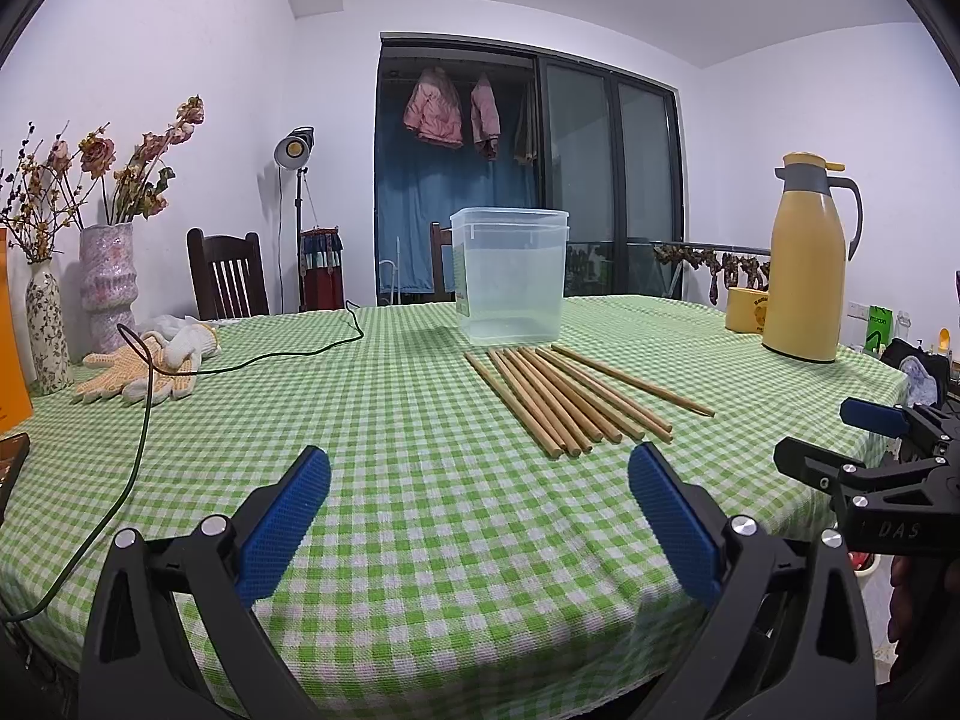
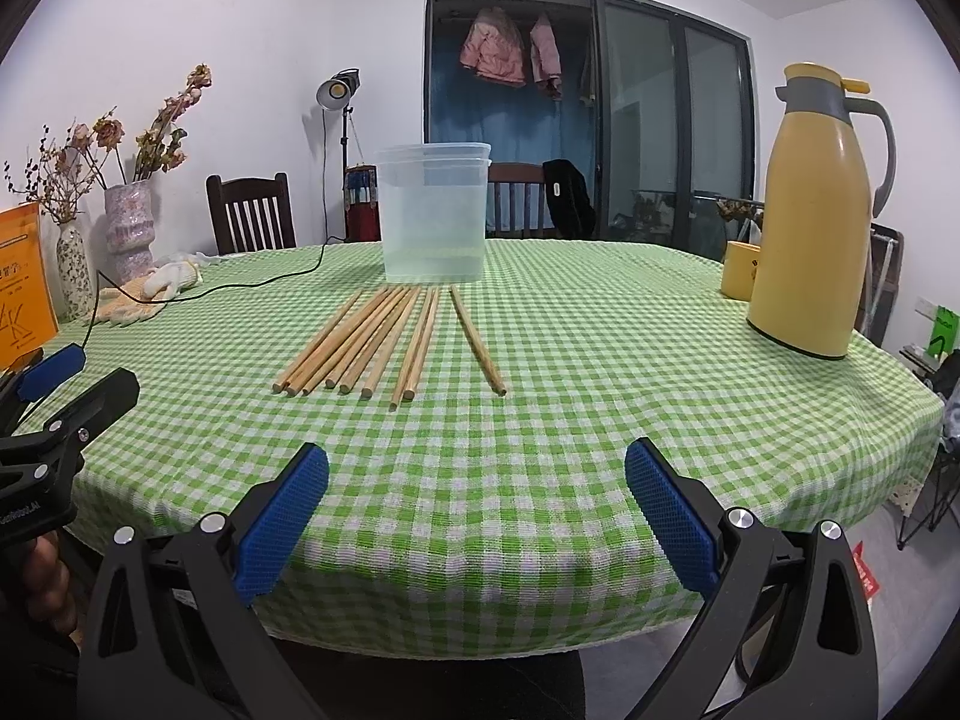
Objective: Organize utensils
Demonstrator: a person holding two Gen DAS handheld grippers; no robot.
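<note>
Several wooden chopsticks lie side by side on the green checked tablecloth, in front of a clear plastic container. In the right wrist view the chopsticks lie ahead and slightly left, and the container stands behind them. My left gripper is open and empty, near the table's front edge, left of the chopsticks. My right gripper is open and empty at the front edge. Each gripper shows in the other's view: the right one and the left one.
A yellow thermos jug and a yellow cup stand at the right. Work gloves, a green cable and two vases with dried flowers are at the left. Chairs stand behind the table.
</note>
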